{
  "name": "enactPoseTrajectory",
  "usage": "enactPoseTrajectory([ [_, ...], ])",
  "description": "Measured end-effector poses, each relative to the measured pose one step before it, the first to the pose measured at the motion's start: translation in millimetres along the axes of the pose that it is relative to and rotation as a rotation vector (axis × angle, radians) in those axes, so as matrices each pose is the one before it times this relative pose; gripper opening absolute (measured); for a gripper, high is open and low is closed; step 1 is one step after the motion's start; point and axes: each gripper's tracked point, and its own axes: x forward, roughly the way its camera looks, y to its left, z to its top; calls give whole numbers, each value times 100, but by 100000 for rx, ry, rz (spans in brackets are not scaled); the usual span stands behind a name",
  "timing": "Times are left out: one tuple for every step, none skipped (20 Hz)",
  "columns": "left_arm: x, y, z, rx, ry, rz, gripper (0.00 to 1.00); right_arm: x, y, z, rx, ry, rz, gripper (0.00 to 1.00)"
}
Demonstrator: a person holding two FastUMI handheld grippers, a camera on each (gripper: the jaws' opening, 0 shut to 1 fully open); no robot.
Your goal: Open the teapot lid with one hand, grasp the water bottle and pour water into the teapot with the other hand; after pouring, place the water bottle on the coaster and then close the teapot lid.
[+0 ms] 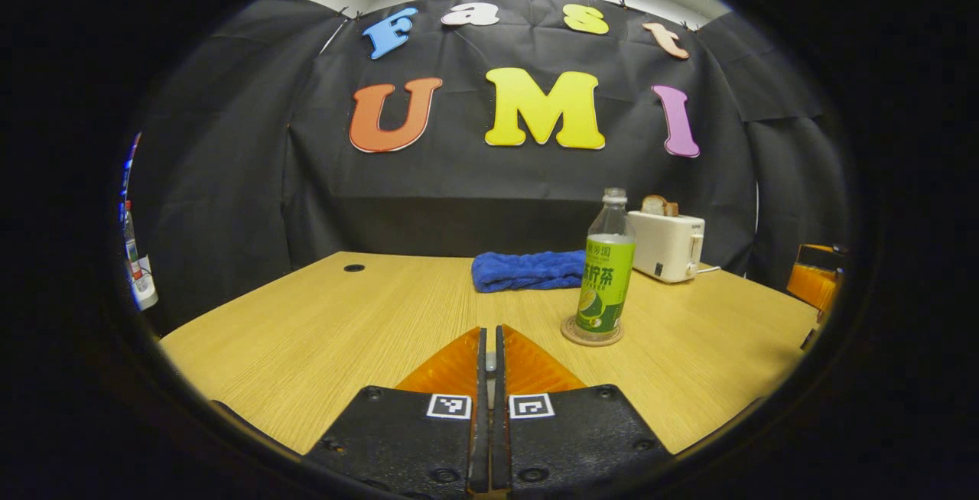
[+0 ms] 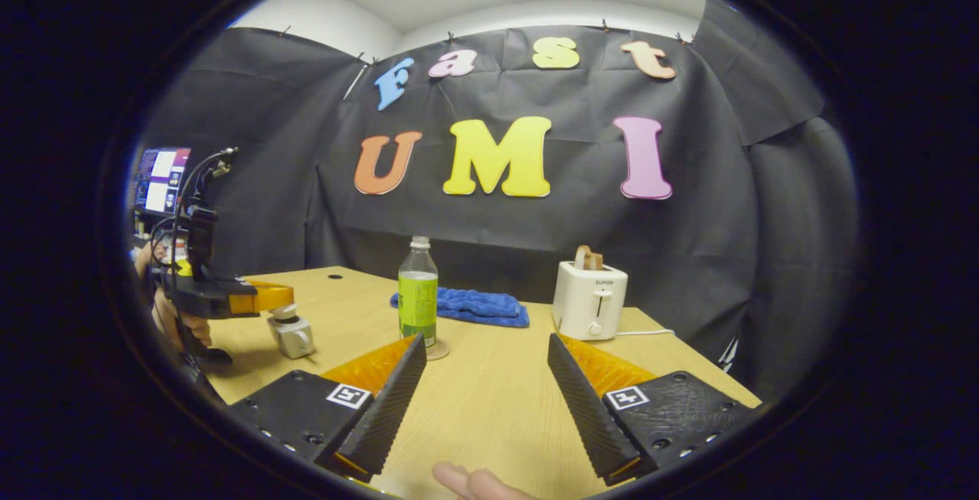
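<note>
While the pale wooden table [image 1: 321, 332] stretches back to the booth's black cloth wall [image 2: 726, 202], a white ceiling shows above it and a lit monitor [image 2: 159, 179] glows at the far left in the right gripper view. Up front, the left gripper [image 1: 490, 347] has its two fingers pressed together; whether anything sits between them cannot be told from its own view. In the right gripper view that same tool [image 2: 271, 297], held by a hand [image 2: 180, 324], sits directly above the small metal teapot [image 2: 293, 337], right at the lid knob [image 2: 284, 314], though a true grip on it cannot be made out. The right gripper [image 2: 486, 355] hangs with fingers spread wide, holding nothing above bare tabletop, and fingertips [image 2: 474, 482] of a hand peek in at the bottom edge. The water bottle [image 1: 606, 267], with its green label, stands upright on the round coaster [image 1: 590, 332], well clear of both tools. Behind it lies a folded blue towel [image 1: 528, 270], and off to the right a white toaster [image 1: 667, 246] with bread [image 1: 658, 205] poking up, its cord [image 2: 646, 332] trailing along the table.
</note>
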Motion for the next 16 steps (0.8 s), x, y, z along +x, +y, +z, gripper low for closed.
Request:
enactPoseTrajectory([
  [42,-211,-918,162,3845,-158,4,-110,99,265,-839,-640,-167,95],
  [-209,5,72,491,-501,1036,4,-59,58,26,-718,-144,-371,97],
  [77,81,47,575,449,1341,5,-56,61,146,-773,154,-521,95],
  [-32,41,-96,688,125,1280,5,-13,-4,176,-1059,9,-927,95],
  [149,16,-217,-13,312,1225,5,-223,-161,269,-1140,-147,-1201,95],
  [-31,32,-7,-414,16,1455,5,-188,-167,188,-875,102,-1141,97],
  [-38,119,28,-444,498,1667,6,-235,-179,211,-536,222,-1150,95],
  [-9,83,-54,149,400,1625,6,-341,-181,232,200,88,-1102,95],
  [-13,-208,9,1041,546,677,7,-333,-229,167,696,428,-1408,96],
  [-161,-198,-17,1553,220,683,7,-605,-570,-372,1576,1036,-2363,97],
  [-58,-815,99,290,1288,-2704,12,-579,-445,-219,1705,1016,-1357,95],
  [-54,-584,-231,-381,1319,-1541,20,-584,-204,-255,1343,1072,-837,95],
  [-434,-173,256,264,-20,1297,44,-470,-470,-215,854,1301,-1090,93],
  [-290,96,276,701,-201,1223,68,-322,-529,36,200,528,-1251,95],
  [-249,-8,322,820,-90,932,83,-417,-707,360,-87,-771,-1143,95],
  [-377,50,400,721,-344,1217,86,-257,-684,470,214,-1076,-1520,95],
])
